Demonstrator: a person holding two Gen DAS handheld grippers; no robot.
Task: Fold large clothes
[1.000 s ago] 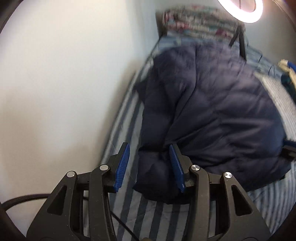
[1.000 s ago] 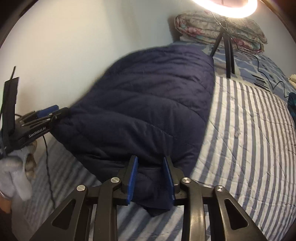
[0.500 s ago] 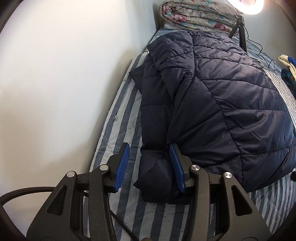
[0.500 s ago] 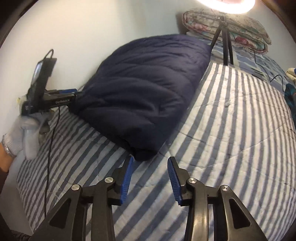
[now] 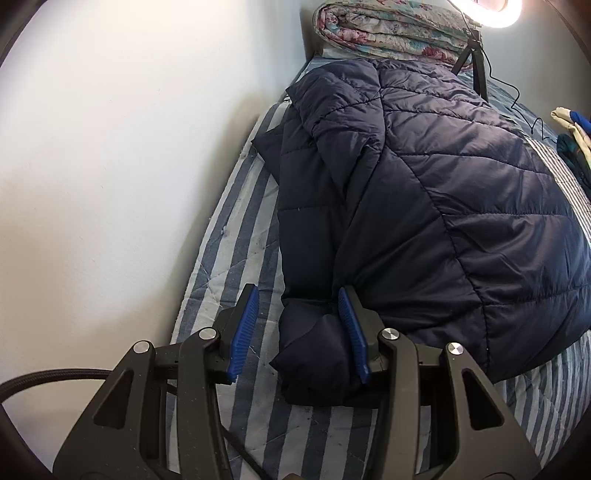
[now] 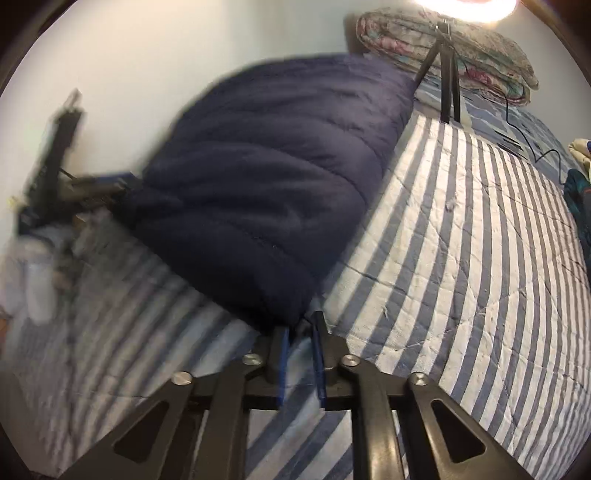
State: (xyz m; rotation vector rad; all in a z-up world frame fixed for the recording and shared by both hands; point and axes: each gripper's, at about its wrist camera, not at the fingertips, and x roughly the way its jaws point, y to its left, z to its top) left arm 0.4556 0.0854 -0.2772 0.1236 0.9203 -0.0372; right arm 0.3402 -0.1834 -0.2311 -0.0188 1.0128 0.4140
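Note:
A navy quilted jacket lies folded over on the striped bed sheet, close to the wall. My left gripper is open around the jacket's bunched near end. Its right pad touches the fabric and its left pad stands clear of it. In the right wrist view, which is blurred, the jacket runs down to a near corner. My right gripper is closing on that corner, with the dark hem caught between its narrow fingertips. The left gripper and a gloved hand show at the far left.
The white wall runs along the bed's left side. A folded floral quilt lies at the head of the bed. A black tripod with a ring light and its cable stands beside the quilt. Other clothes lie at the right edge.
My right gripper let go of the jacket's edge, pulled back with its jaws wide, then came in to the near corner and narrowed on it. The left gripper stayed in place.

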